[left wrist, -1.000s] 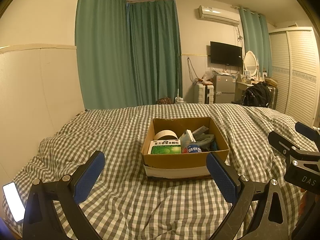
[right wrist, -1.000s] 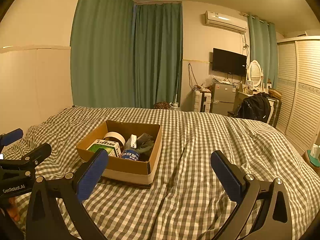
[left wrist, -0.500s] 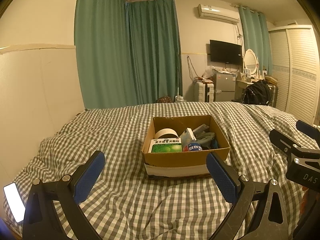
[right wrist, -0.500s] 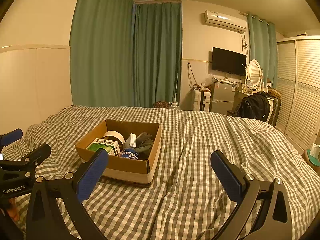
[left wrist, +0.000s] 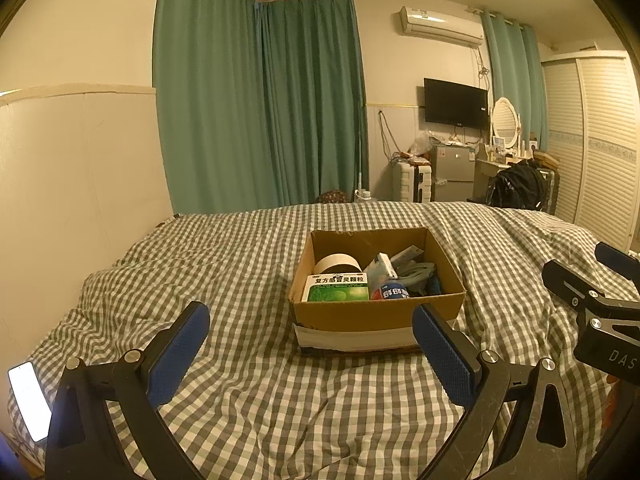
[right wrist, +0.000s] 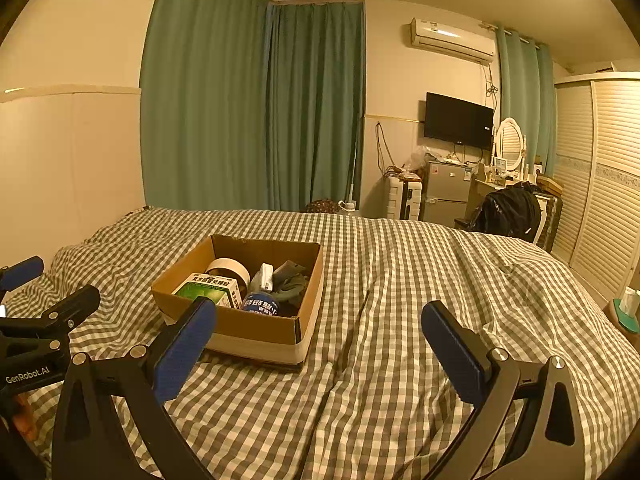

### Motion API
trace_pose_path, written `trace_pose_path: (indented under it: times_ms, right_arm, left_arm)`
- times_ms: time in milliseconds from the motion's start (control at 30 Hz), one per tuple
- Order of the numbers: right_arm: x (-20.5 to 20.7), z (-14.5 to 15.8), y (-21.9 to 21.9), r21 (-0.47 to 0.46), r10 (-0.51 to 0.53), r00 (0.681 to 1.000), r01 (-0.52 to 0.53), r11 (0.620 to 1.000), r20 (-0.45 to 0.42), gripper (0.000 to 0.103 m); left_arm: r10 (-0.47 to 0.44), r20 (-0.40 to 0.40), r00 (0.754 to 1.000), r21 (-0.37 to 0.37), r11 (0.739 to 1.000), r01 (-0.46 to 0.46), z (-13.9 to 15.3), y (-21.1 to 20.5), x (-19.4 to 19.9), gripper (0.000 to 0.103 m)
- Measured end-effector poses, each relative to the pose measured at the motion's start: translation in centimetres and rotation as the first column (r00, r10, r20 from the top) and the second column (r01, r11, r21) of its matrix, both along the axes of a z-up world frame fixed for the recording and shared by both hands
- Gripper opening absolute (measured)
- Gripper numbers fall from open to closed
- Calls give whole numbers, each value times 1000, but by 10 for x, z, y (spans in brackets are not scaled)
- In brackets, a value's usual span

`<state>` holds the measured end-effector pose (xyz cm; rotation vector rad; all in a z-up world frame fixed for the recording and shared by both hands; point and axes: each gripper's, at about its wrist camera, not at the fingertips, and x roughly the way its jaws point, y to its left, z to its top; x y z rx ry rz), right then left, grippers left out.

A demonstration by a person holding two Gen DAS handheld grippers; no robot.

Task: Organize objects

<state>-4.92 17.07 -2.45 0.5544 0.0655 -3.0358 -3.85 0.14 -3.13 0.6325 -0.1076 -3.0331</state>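
Cardboard box [left wrist: 376, 316] of items on checked bedspread [left wrist: 248, 264], left gripper [left wrist: 312, 344] short of box, fingers wide, empty, right gripper [right wrist: 320, 344] right of box, fingers wide, empty

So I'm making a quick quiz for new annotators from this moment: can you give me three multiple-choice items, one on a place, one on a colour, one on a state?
1. Where does the cardboard box rest?
A. on the checked bedspread
B. on the floor
C. on the dressing table

2. What colour is the front of the medicine carton in the box?
A. red
B. green and white
C. black

3. How do the left tongs and right tongs stand?
A. both open, holding nothing
B. both shut on the box
C. the left shut on a tape roll

Answers:
1 A: the box sits on the checked cloth in both views.
2 B: a green panel under a white strip.
3 A: the blue pads stand wide apart, with nothing between them.
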Motion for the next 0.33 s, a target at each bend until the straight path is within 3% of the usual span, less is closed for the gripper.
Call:
trace_pose_path:
  times_ms: [333]
  right_arm:
    - [1,-1,0,3,-5,1000,5,1000,9,103]
  left_arm:
    - [20,0,1000,-17,1000,-20,-3,1,0,103]
